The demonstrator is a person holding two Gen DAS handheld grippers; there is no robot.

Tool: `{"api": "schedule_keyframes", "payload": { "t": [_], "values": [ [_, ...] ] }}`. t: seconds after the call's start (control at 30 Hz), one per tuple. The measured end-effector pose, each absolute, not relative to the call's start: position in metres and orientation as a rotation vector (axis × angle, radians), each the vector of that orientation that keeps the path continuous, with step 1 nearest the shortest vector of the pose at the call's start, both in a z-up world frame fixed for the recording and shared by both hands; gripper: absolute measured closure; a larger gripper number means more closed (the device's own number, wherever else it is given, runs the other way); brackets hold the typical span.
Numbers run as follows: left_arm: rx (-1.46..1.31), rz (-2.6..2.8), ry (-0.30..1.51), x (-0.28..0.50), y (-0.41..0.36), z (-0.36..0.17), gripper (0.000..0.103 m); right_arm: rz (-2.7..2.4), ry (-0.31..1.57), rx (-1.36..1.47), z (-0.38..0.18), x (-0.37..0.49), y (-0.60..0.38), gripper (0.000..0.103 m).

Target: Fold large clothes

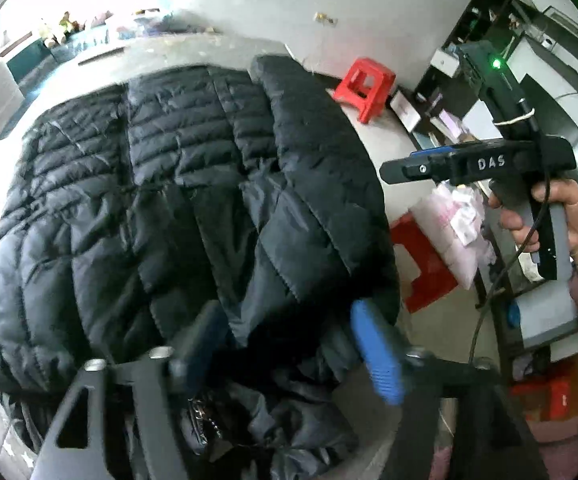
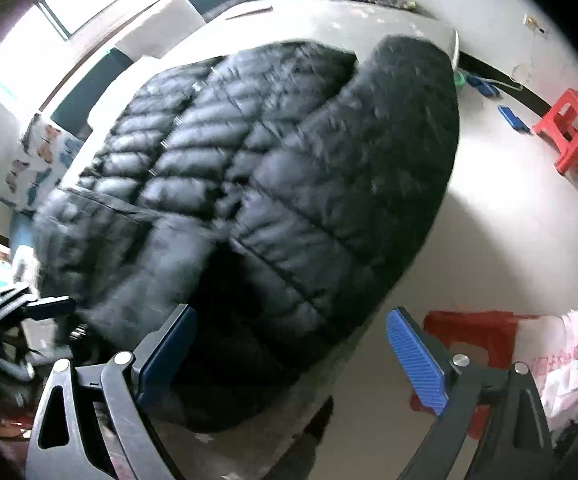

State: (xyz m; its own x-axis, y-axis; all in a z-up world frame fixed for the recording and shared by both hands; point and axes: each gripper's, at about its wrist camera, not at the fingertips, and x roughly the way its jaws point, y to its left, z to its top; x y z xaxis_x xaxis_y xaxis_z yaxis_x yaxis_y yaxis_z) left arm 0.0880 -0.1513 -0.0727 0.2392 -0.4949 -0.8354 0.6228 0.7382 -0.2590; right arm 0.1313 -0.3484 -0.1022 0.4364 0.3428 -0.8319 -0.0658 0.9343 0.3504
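A black quilted puffer jacket (image 1: 177, 184) lies spread on a grey table (image 1: 373, 128), one sleeve (image 1: 321, 168) folded over its right side. It also shows in the right wrist view (image 2: 273, 184). My left gripper (image 1: 289, 344) is open, its blue-padded fingers (image 1: 377, 356) just above the jacket's near edge. My right gripper (image 2: 289, 356) is open and empty above the jacket's near right edge. In the left wrist view the right gripper (image 1: 401, 168) is held in a hand, to the right of the jacket.
A red stool (image 1: 365, 88) stands past the table's far side, another red stool (image 1: 421, 264) to the right with pink-white bags (image 1: 457, 224) on it. A dark shelf unit (image 1: 489, 60) stands at the right. Blue items (image 2: 513, 120) lie at the table's far edge.
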Motion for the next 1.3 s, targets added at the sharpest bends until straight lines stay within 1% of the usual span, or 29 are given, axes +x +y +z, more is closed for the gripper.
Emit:
{"api": "schedule_keyframes", "payload": {
  "t": [0.03,0.1,0.2,0.3,0.4,0.5,0.53,0.57,0.6,0.67,0.77,0.87,0.97,1.03,1.13,1.23,1.3],
  "values": [
    [0.141,-0.769,1.081,0.077,-0.146,-0.056,0.027,0.269,1.082,0.287,-0.100,0.132,-0.346,0.000],
    [0.122,-0.774,1.064,0.076,-0.137,-0.044,0.027,0.326,1.050,0.308,-0.088,0.135,-0.341,0.000],
    [0.062,-0.743,1.047,0.082,-0.109,-0.026,0.027,0.407,1.055,0.329,-0.085,0.140,-0.326,0.002],
    [-0.010,-0.637,1.032,0.100,-0.057,-0.013,0.027,0.461,1.100,0.302,-0.097,0.145,-0.305,0.008],
    [-0.091,-0.466,1.043,0.128,0.011,-0.015,0.027,0.497,1.164,0.287,-0.114,0.150,-0.286,0.018],
    [-0.176,-0.272,1.078,0.167,0.087,-0.029,0.027,0.533,1.198,0.295,-0.124,0.149,-0.273,0.036],
    [-0.203,-0.235,1.095,0.179,0.106,-0.036,0.027,0.546,1.197,0.300,-0.124,0.149,-0.270,0.050],
    [-0.229,-0.207,1.108,0.189,0.119,-0.042,0.027,0.563,1.191,0.305,-0.123,0.149,-0.266,0.059],
    [-0.269,-0.174,1.131,0.203,0.137,-0.051,0.028,0.568,1.182,0.303,-0.120,0.148,-0.263,0.062],
    [-0.311,-0.155,1.164,0.221,0.154,-0.064,0.028,0.573,1.162,0.285,-0.111,0.149,-0.260,0.086],
    [-0.312,-0.168,1.169,0.238,0.156,-0.074,0.028,0.582,1.095,0.273,-0.087,0.150,-0.260,0.091],
    [-0.261,-0.228,1.158,0.242,0.134,-0.079,0.028,0.596,0.995,0.220,-0.055,0.141,-0.264,0.092],
    [-0.148,-0.281,1.213,0.232,0.100,-0.096,0.028,0.619,0.933,0.151,-0.032,0.125,-0.272,0.092],
    [-0.083,-0.295,1.246,0.216,0.085,-0.111,0.028,0.613,0.980,0.132,-0.044,0.116,-0.278,0.092],
    [-0.039,-0.292,1.255,0.196,0.075,-0.126,0.027,0.566,1.094,0.130,-0.087,0.112,-0.283,0.092],
    [0.034,-0.278,1.242,0.184,0.068,-0.127,0.026,0.523,1.202,0.204,-0.131,0.119,-0.287,0.092],
    [0.048,-0.266,1.249,0.181,0.068,-0.123,0.026,0.515,1.229,0.269,-0.138,0.120,-0.294,0.092]
  ]
}}
